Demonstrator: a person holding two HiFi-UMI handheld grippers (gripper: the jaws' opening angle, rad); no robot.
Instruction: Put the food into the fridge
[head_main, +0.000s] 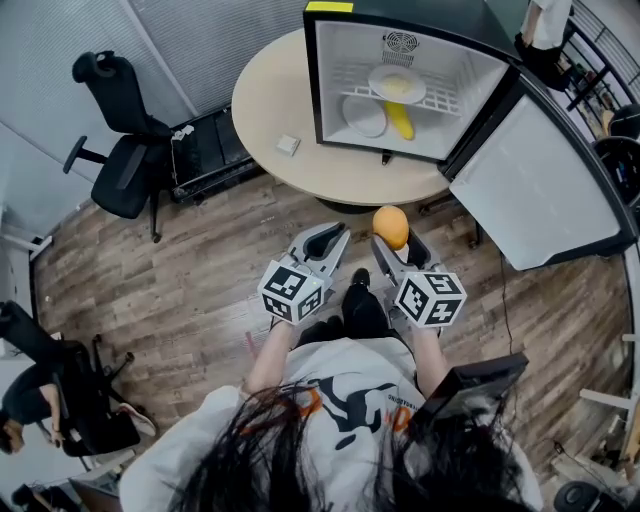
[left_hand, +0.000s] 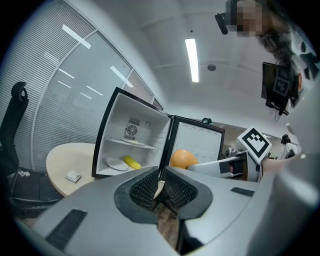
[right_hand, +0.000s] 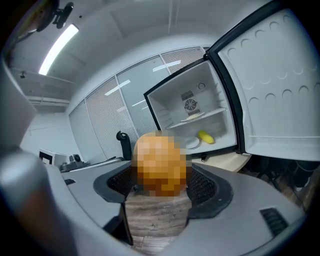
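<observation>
Two claws in the head view, held over the wooden floor, well short of the fridge. Right claw is clamped on an orange: the fruit sits between its pads near the tips, up in the air, not yet in the fridge. Left claw, at 9 o'clock of the right one, has its pads drawn almost together with nothing between them.

Handling, judged: the orange looks round and firm with a little give, light enough for one claw. The peel should grip fairly well, but the ball shape could roll or squirt out if pinched off-centre. Best hold is across the widest middle, as it looks now, with moderate squeeze so it doesn't bruise.

Containers: the small fridge stands on the round counter at 12 o'clock of the claws. Its door is swung wide open toward 2 o'clock.
- Upper wire shelf carries a plate with something pale yellow on it; can't tell what.
- Fridge floor holds an empty-looking white plate, with a yellow elongated fruit just beside it at 3 o'clock.
- Door inside looks bare.

A small white box lies on the counter at 8 o'clock of the fridge. Free room for the orange looks likeliest on the fridge floor.
</observation>
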